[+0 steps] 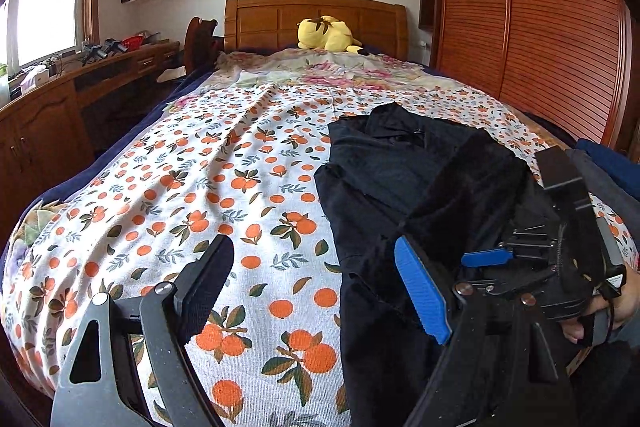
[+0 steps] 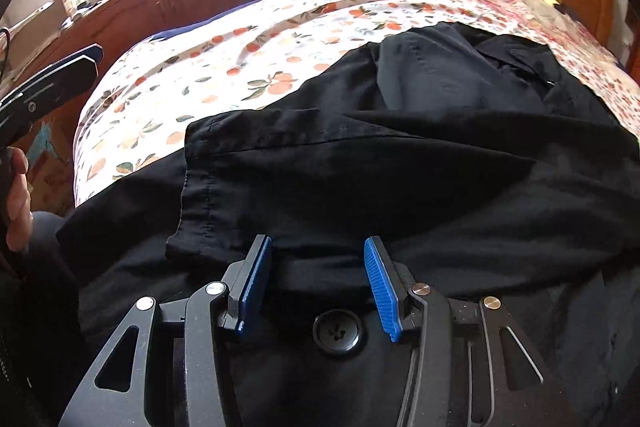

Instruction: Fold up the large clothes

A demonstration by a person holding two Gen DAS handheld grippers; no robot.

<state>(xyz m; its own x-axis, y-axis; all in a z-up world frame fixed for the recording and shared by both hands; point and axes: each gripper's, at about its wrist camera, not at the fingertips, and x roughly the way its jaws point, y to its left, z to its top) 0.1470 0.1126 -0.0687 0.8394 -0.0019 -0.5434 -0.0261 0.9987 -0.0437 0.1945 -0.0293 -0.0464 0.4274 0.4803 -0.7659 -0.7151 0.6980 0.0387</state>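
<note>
A large black garment (image 1: 404,187) lies on the right half of the bed, partly folded, with a sleeve laid across it (image 2: 360,155) and a big black button (image 2: 338,333) near its front edge. My left gripper (image 1: 316,259) is open and empty, low over the bed's front edge, its right finger at the garment's left edge. My right gripper (image 2: 318,259) is open just above the garment's near hem, with nothing between its blue pads (image 2: 382,291). It also shows in the left wrist view (image 1: 552,223), over the garment's right side.
The bed has an orange-print sheet (image 1: 200,187), a wooden headboard (image 1: 316,23) and a yellow plush toy (image 1: 326,35) by it. A wooden desk (image 1: 80,95) runs along the left. A slatted wardrobe (image 1: 540,27) stands at the right.
</note>
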